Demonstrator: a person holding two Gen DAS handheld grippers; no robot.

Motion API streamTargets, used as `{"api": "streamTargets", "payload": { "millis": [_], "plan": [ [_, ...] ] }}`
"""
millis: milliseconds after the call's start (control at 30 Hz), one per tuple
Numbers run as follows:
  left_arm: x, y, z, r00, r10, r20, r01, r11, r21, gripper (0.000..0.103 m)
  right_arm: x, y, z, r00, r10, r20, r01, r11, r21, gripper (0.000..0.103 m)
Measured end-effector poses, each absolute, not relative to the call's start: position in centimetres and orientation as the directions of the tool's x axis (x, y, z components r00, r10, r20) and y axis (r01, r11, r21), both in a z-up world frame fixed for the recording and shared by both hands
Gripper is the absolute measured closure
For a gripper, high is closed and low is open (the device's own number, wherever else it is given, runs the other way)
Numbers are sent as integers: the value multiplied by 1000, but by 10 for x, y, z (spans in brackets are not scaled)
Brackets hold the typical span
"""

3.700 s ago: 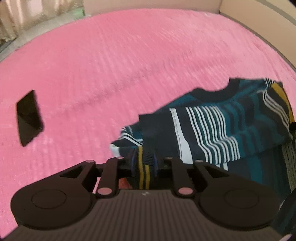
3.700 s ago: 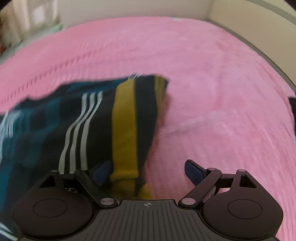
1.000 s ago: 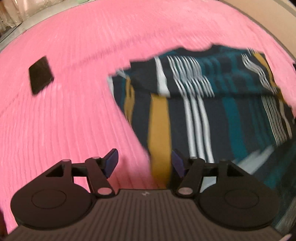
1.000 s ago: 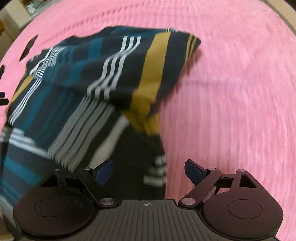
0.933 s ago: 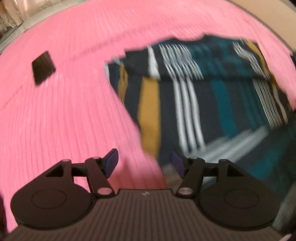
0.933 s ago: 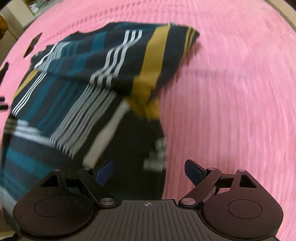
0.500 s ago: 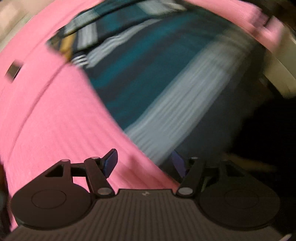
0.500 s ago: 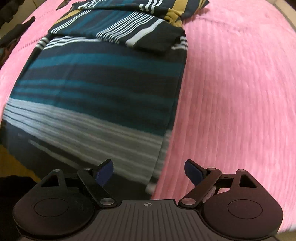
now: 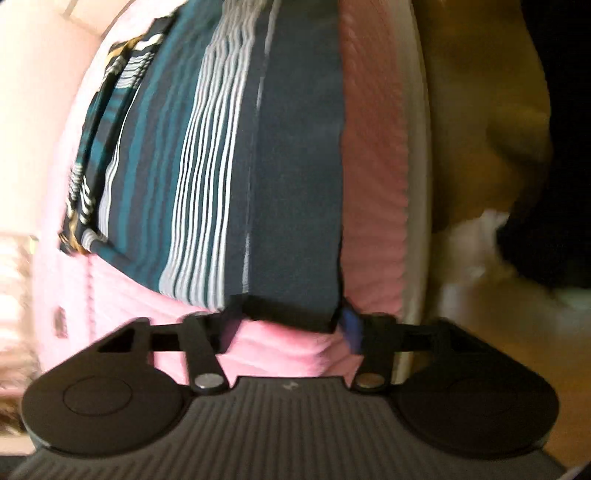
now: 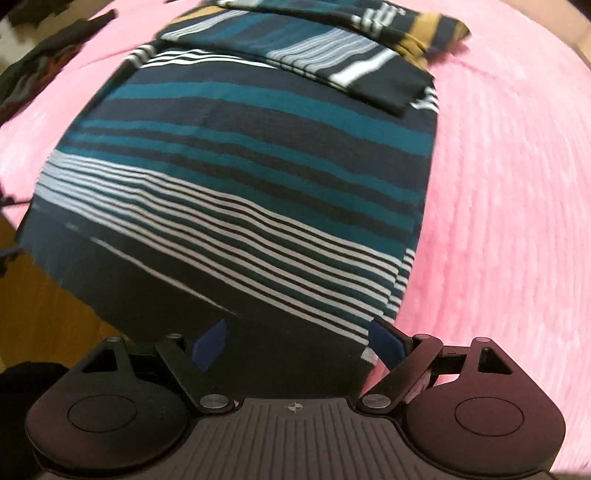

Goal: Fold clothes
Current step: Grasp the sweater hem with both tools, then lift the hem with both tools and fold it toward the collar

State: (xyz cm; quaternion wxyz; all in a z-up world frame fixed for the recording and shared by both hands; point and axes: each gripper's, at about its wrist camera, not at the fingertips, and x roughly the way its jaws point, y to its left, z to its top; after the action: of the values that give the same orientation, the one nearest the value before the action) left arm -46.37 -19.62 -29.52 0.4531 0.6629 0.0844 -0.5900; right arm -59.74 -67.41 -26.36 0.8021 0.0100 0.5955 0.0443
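Both grippers have dropped from the sleeve end of the striped sweater [image 10: 240, 173] to its hem since a second ago, and the left view has rolled a lot, so the stripes now run up and down there. So the sweater lies flat on the pink bed [image 10: 498, 206], sleeves folded across the top of the right frame. Left gripper [image 9: 288, 325] sits at the bottom centre of its frame with a dark hem corner between its fingers; the jaws are closing on it, though the blur makes it hard to say the pads actually press the cloth. Right gripper [image 10: 299, 343] is spread wide over the other hem corner, the blue pads [image 10: 386, 341] either side of the fabric and not pinching it. Only the left view shows the bed's edge with a pale mattress side [image 9: 419, 184] and brownish floor [image 9: 480, 110] at the right, plus something white [image 9: 476, 251] and a dark shape there that I can't make out. Only the right view shows the yellow-striped cuff [image 10: 421, 33] at upper right and some dark clothes [image 10: 40, 62] in the upper left corner.
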Motion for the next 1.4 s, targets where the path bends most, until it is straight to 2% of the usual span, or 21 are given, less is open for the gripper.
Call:
{"api": "streamTargets", "payload": {
  "millis": [33,100,167,367,500,633,833,967,1000,1033,1067,1100,1200,1267,1333,1400],
  "plan": [
    [-462,-198,-290,276,-406,-871,666,-573,478,75,-601,-675,-261,293,85,-952,-74,995,66,16],
    [-462,-198,-278,265,-406,-875,680,-565,468,100,-611,-674,-255,306,88,-948,-104,993,59,16],
    [-467,-192,-258,266,-460,-847,669,-545,506,100,-622,-672,-252,314,94,-945,-120,991,58,16],
    [-464,-201,-237,261,-459,-849,723,-491,487,100,-649,-658,-254,315,126,-941,-134,987,87,16],
    [-446,-213,-211,224,-446,-866,822,-392,414,100,-662,-631,-255,349,139,-927,-244,968,53,16],
    [-415,-233,-177,164,-444,-881,932,-224,286,100,-667,-601,-265,373,164,-913,-386,922,8,16],
    [-395,-252,-144,84,-460,-884,981,-116,153,100,-663,-547,-282,530,123,-839,-469,867,-169,16],
    [-378,-253,-132,59,-478,-877,997,-13,74,100,-659,-534,-293,608,86,-789,-453,854,-256,17],
    [-376,-254,-130,64,-478,-876,997,-9,77,100,-658,-536,-296,627,61,-777,-434,856,-282,22],
    [-373,-254,-128,69,-479,-875,997,-4,81,100,-657,-541,-298,630,29,-776,-413,859,-304,42],
    [-372,-254,-126,73,-479,-875,996,-3,85,100,-657,-549,-299,627,5,-779,-400,860,-316,49],
    [-373,-254,-126,76,-479,-874,996,-7,91,100,-658,-556,-301,627,-34,-778,-380,859,-344,53],
    [-377,-252,-128,90,-477,-874,994,-14,110,100,-667,-579,-306,607,-127,-785,-386,816,-431,53],
    [-381,-252,-130,100,-474,-875,992,-21,125,100,-676,-594,-311,582,-163,-796,-421,778,-467,57],
    [-385,-253,-134,116,-465,-878,988,-35,149,100,-684,-607,-313,562,-182,-807,-451,750,-484,84],
    [-390,-253,-139,138,-447,-884,981,-59,183,100,-690,-617,-310,546,-176,-819,-471,744,-474,102]
  ]
}}
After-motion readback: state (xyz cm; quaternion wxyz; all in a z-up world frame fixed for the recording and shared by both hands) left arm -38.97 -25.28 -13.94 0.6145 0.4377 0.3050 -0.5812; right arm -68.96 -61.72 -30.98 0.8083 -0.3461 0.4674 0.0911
